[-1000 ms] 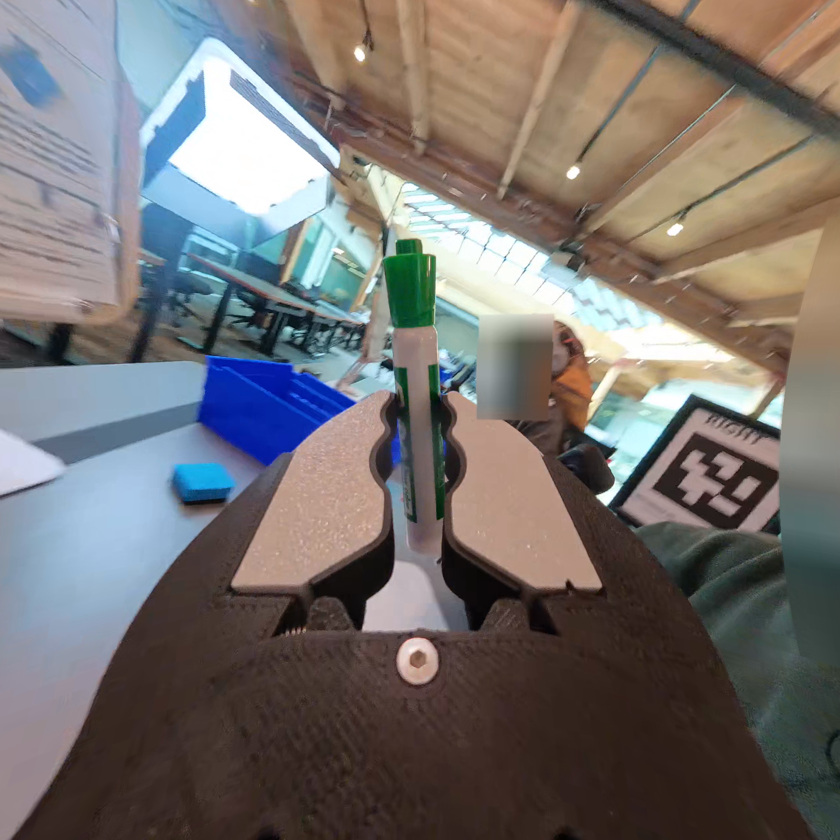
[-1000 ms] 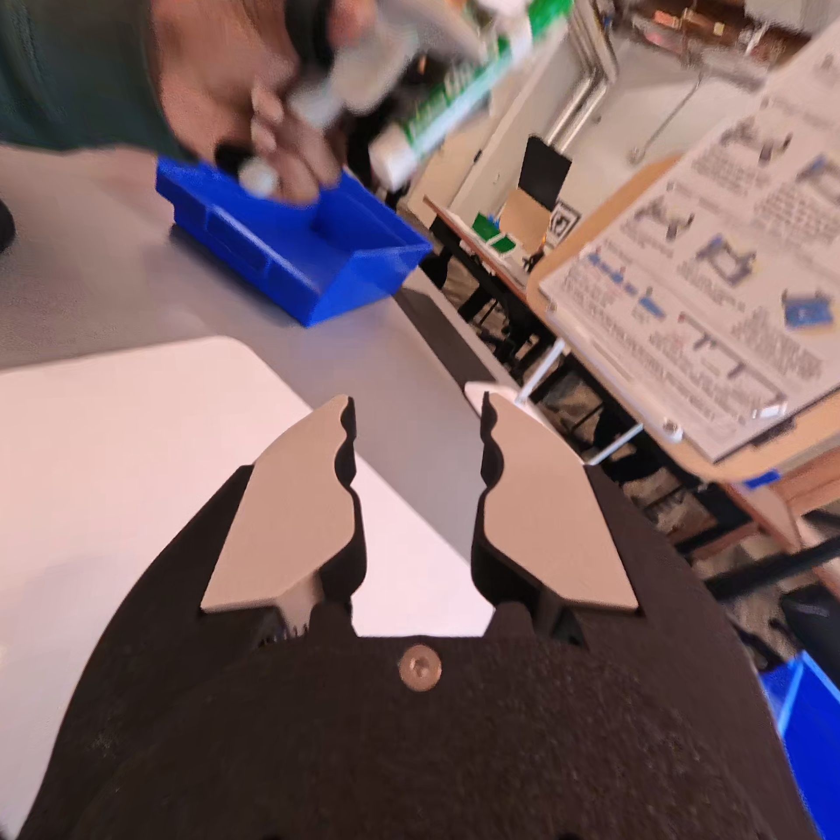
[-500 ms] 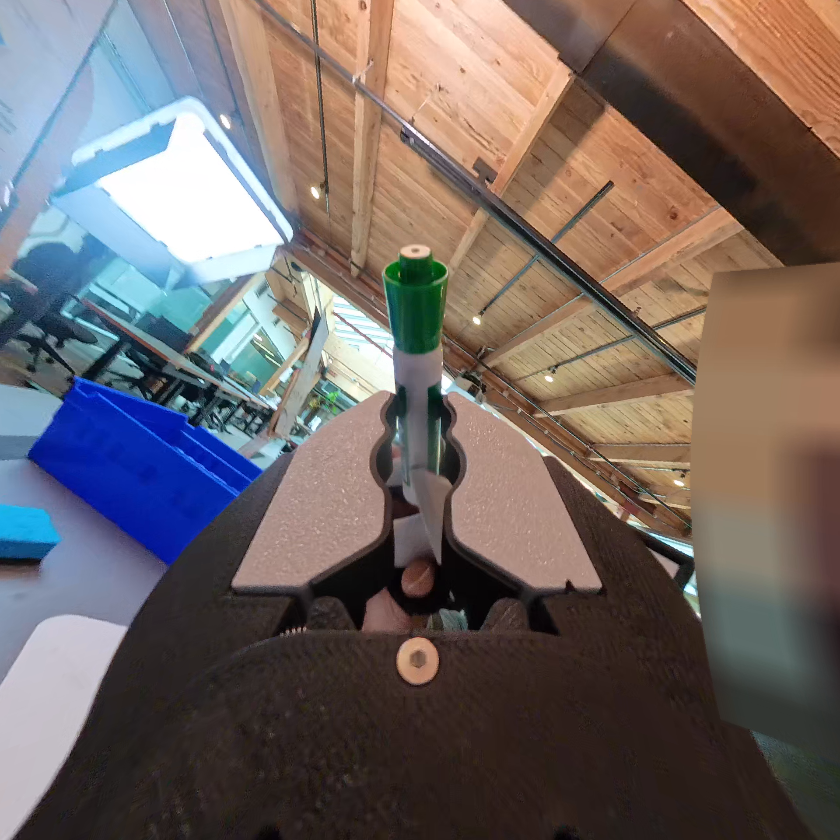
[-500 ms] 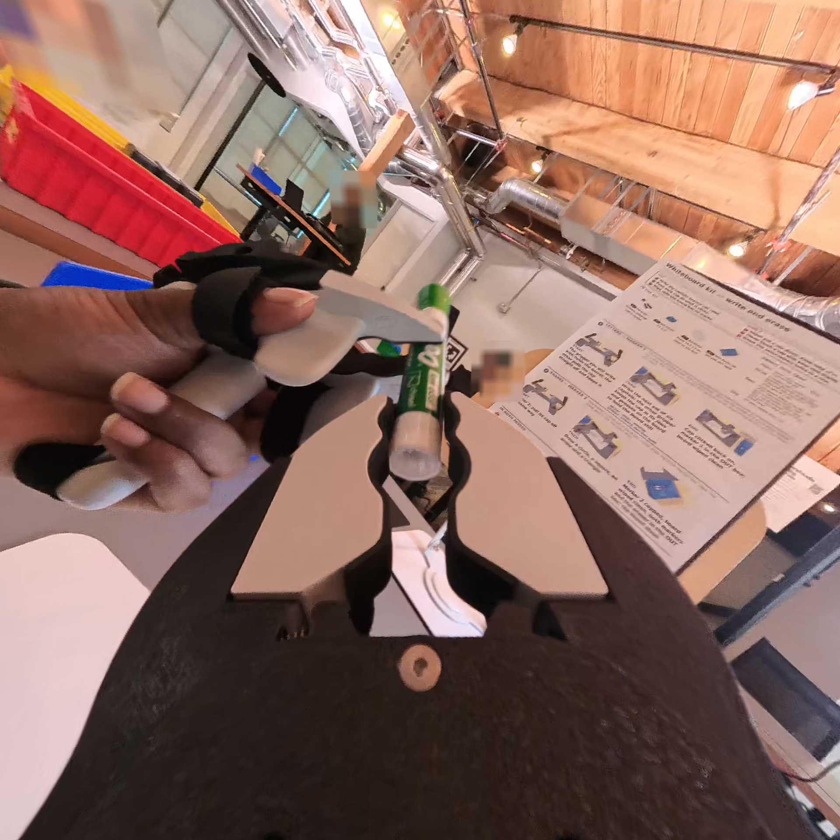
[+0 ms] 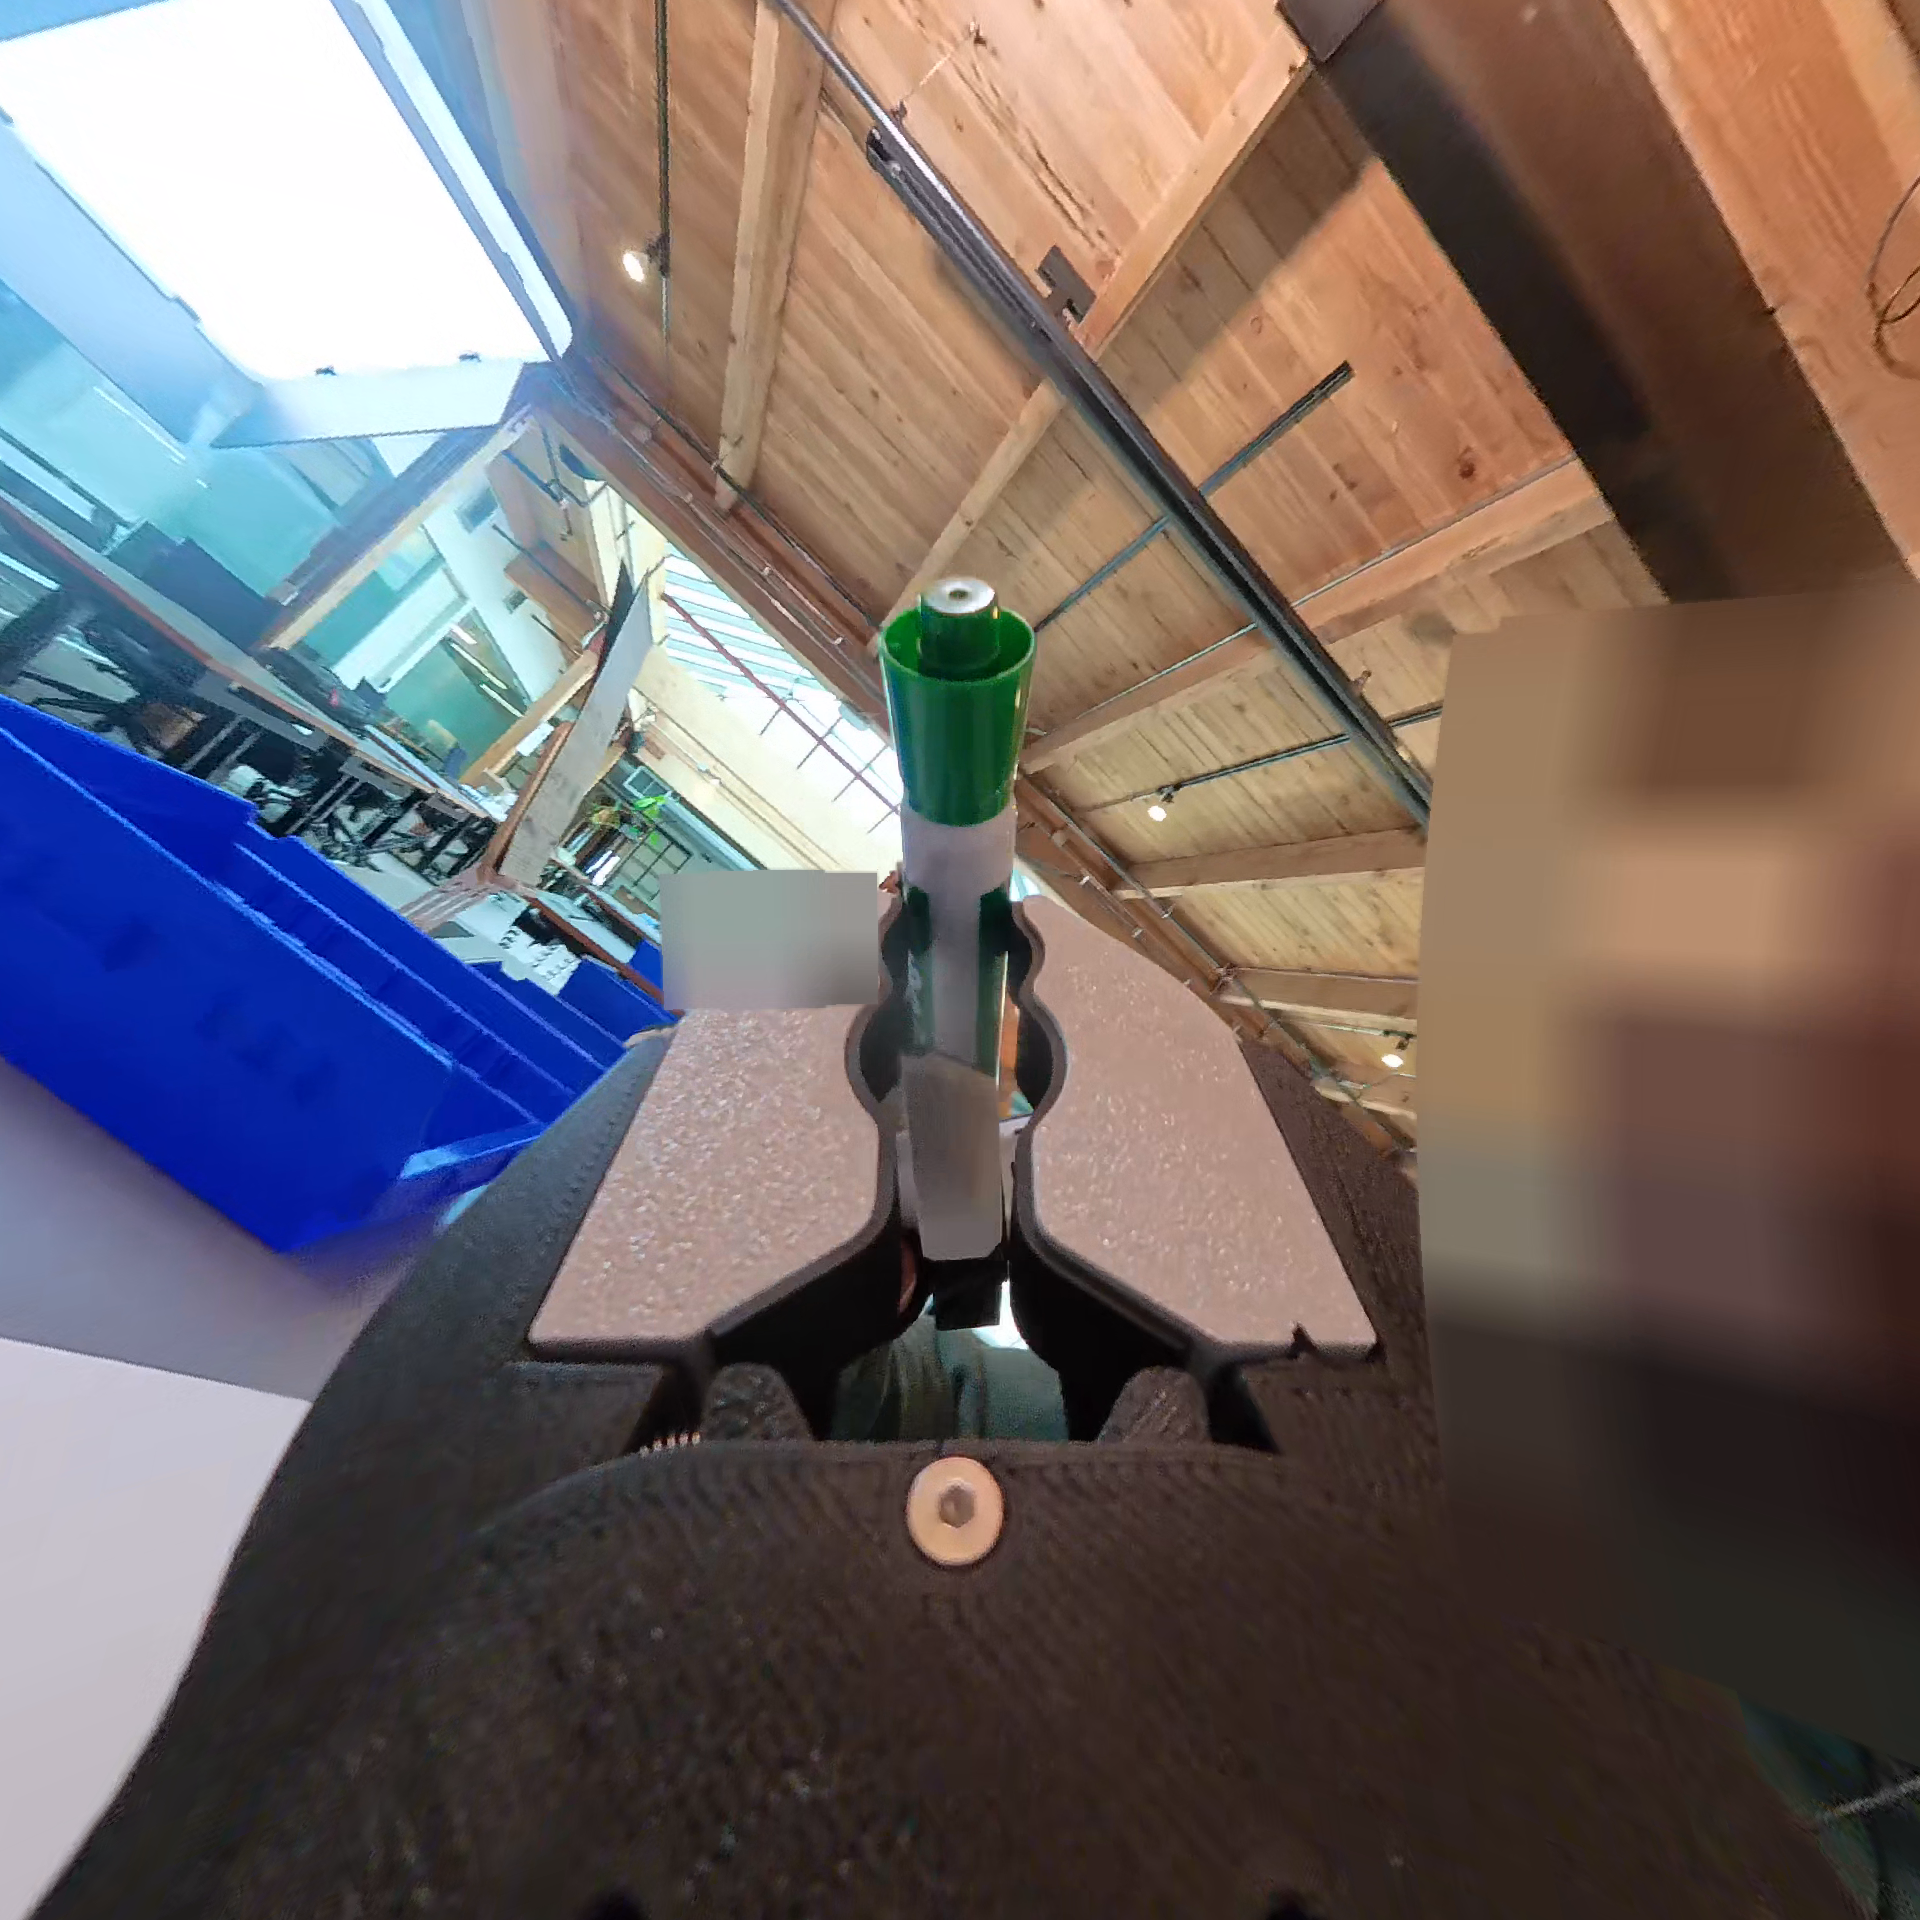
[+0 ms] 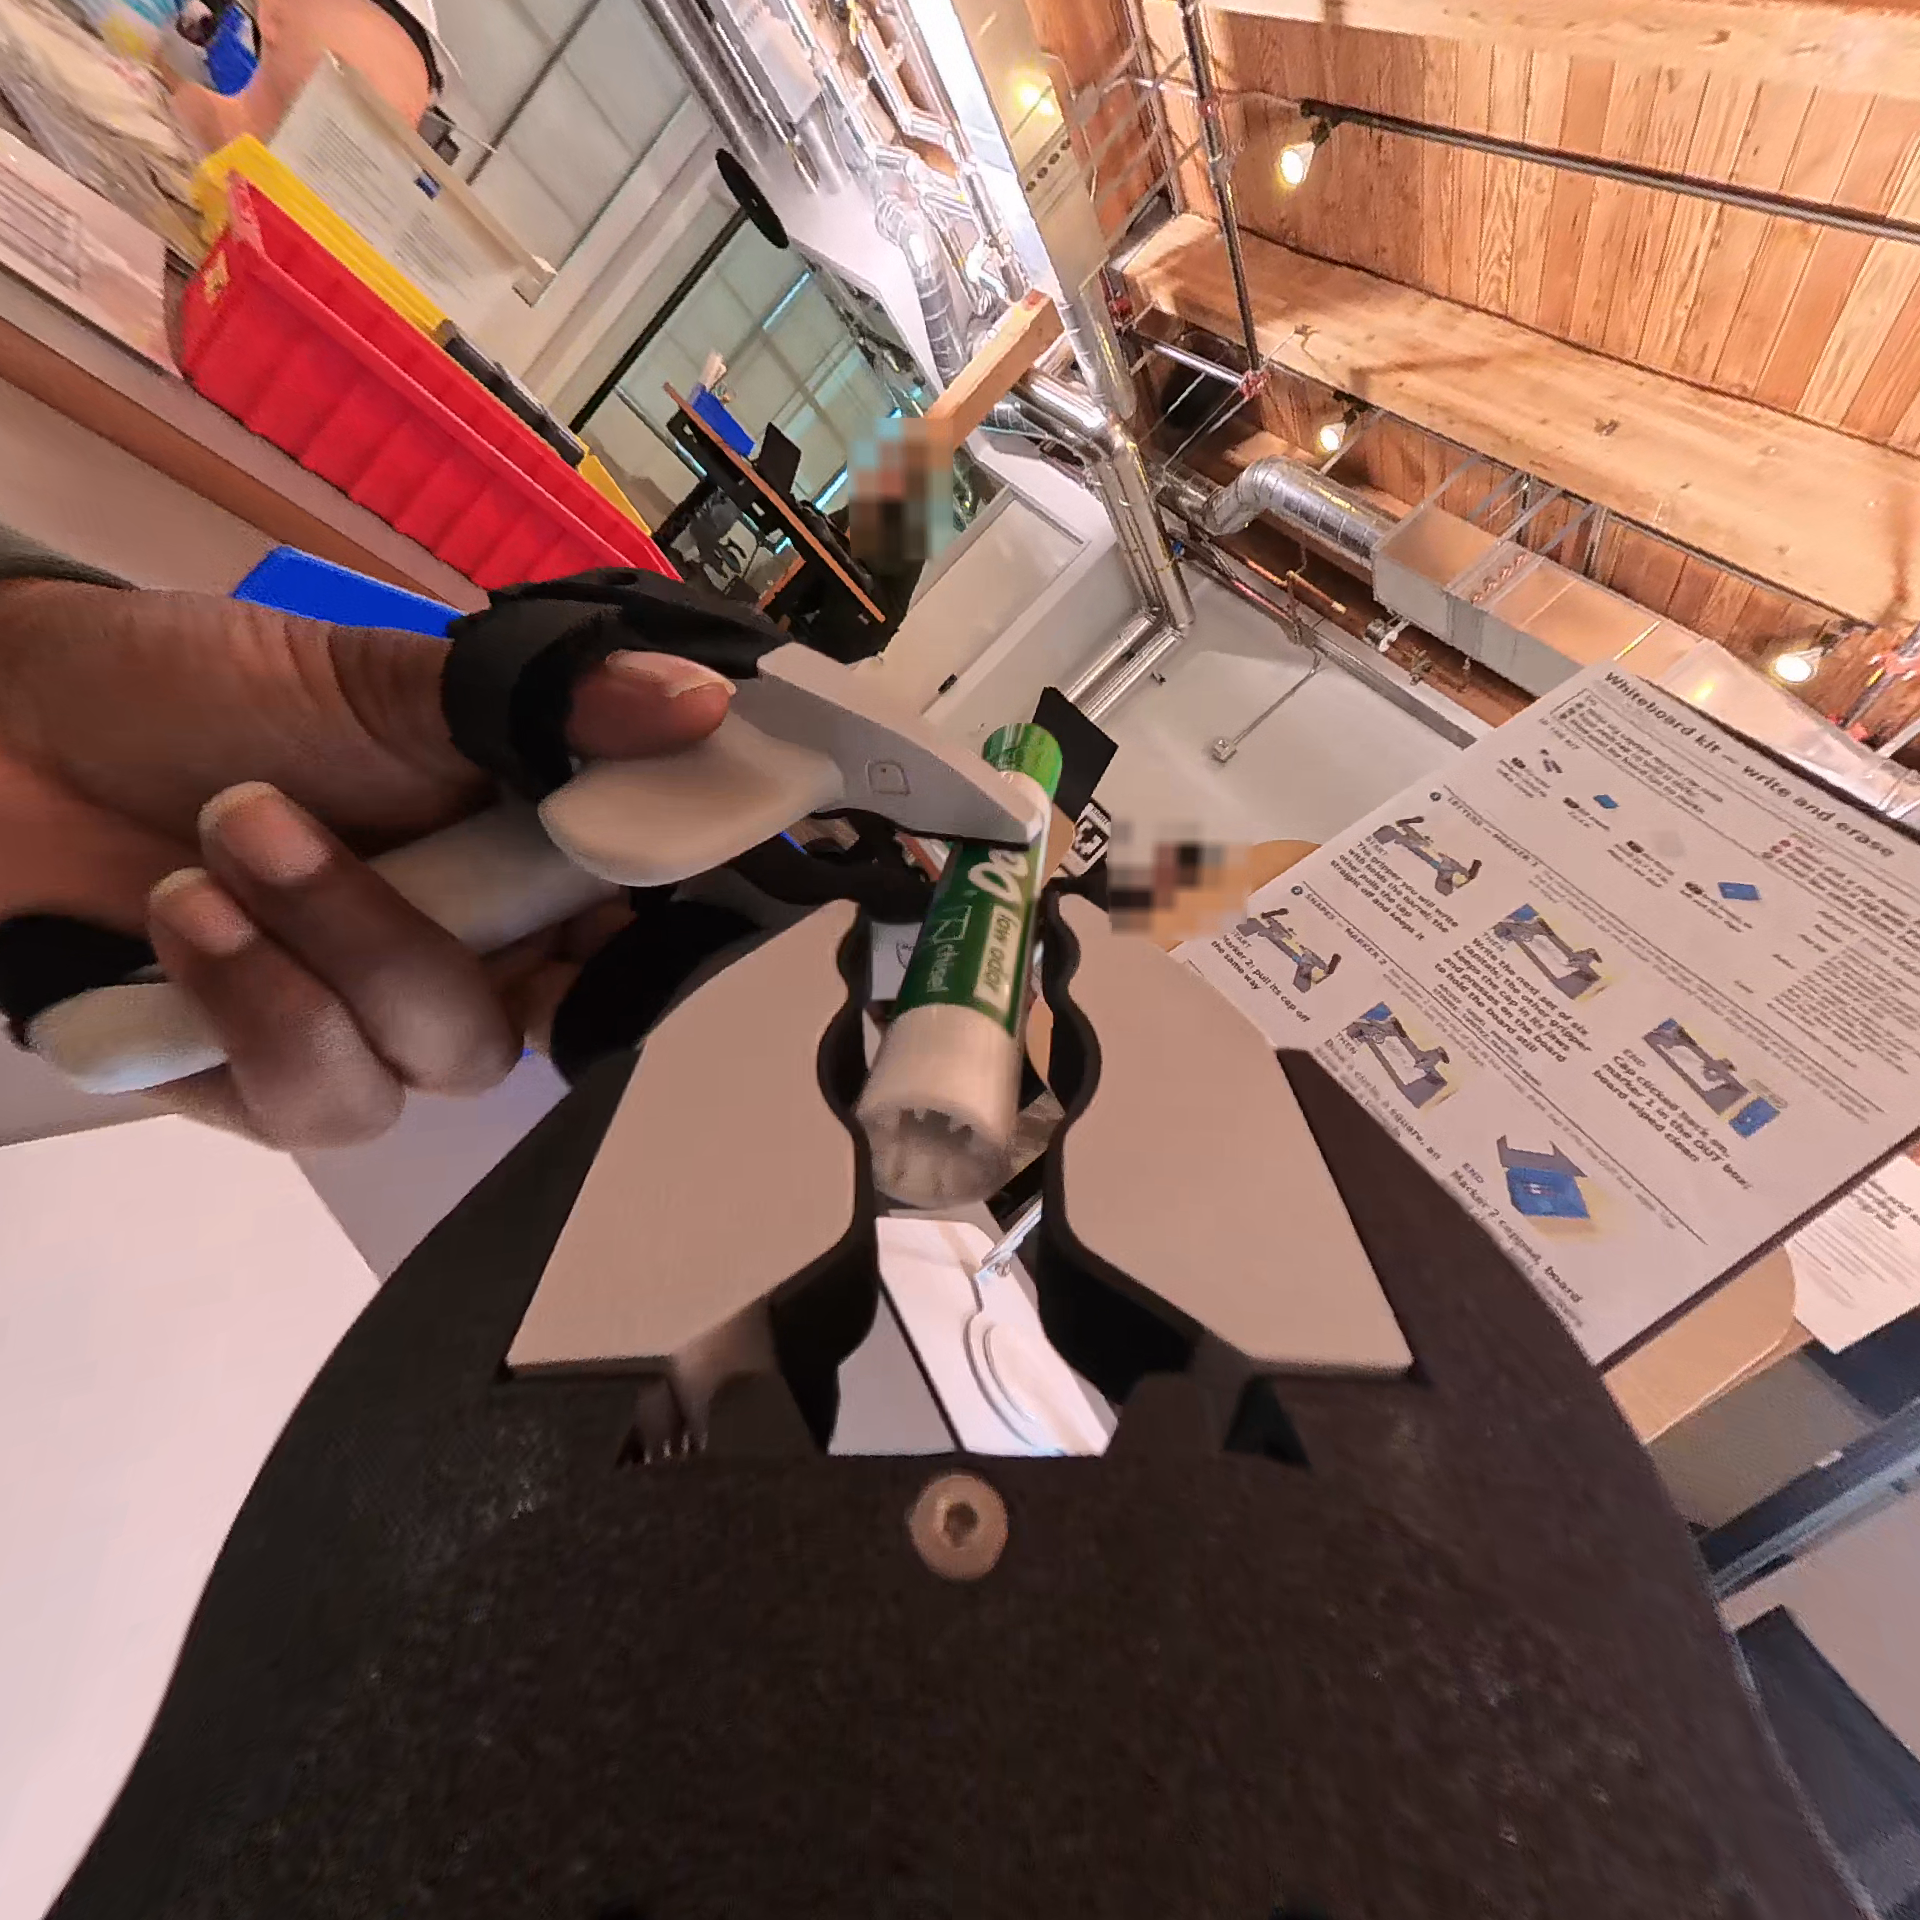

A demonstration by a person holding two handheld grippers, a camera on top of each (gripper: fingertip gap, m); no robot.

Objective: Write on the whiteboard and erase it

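Your left claw (image 5: 954, 1039) was pinching the green marker (image 5: 957, 852) by its barrel, with the green cap (image 5: 957, 717) standing clear above the fingertips at the centre of the left wrist view, tipped up toward the wooden ceiling. In the right wrist view the same marker (image 6: 961, 997) ran from your left hand (image 6: 260, 831) at the left edge down into the gap of your right claw (image 6: 956, 997), white butt end first. The right claw's jaws stood spread either side of that barrel, not yet bearing on it.

By my reading you were handing the marker across, or steadying it for uncapping. To do it well, you needed the barrel seated square in the scalloped notch before closing, since it lay tilted across the gap. Closing on a skewed barrel risked it twisting out. The whiteboard (image 6: 135, 1403) lay white along the lower left, on the bench (image 5: 94, 1236) beside the blue bin (image 5: 239, 1018).
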